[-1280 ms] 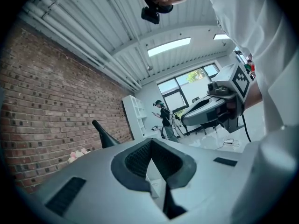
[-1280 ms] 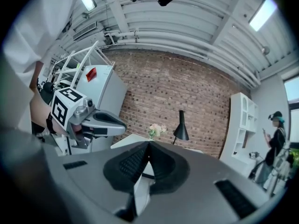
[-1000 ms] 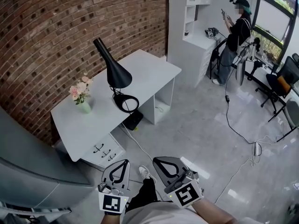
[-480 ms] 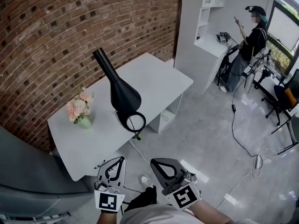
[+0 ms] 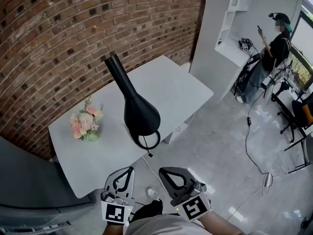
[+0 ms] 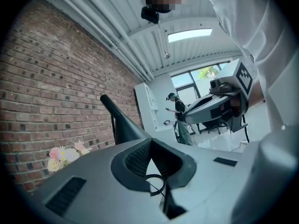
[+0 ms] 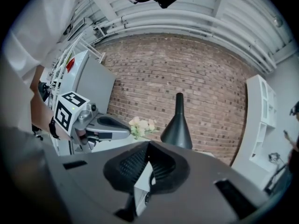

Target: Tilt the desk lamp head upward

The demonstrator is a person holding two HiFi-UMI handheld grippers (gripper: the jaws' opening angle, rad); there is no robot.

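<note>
A black desk lamp [image 5: 139, 112] stands near the front edge of the white desk [image 5: 188, 89]. Its cone head hangs wide end down over a ring-shaped base [image 5: 148, 140], with the narrow end up at the back left. My left gripper [image 5: 125, 175] and right gripper [image 5: 171, 175] are side by side below the desk edge, well short of the lamp, both shut on nothing. The left gripper view shows the lamp [image 6: 120, 124] beyond my left gripper [image 6: 150, 142]. The right gripper view has the lamp [image 7: 177, 125] above my right gripper [image 7: 148, 144].
A small vase of pink flowers [image 5: 85, 125] stands on the desk left of the lamp. A brick wall [image 5: 73, 28] backs the desk. A white shelf unit [image 5: 230, 21] and a person [image 5: 273, 45] stand at the far right. A cable [image 5: 252, 143] lies on the floor.
The view has drawn nearer to the desk, so the lamp looks larger and closer. Both grippers have kept their place low in front, still shut.
</note>
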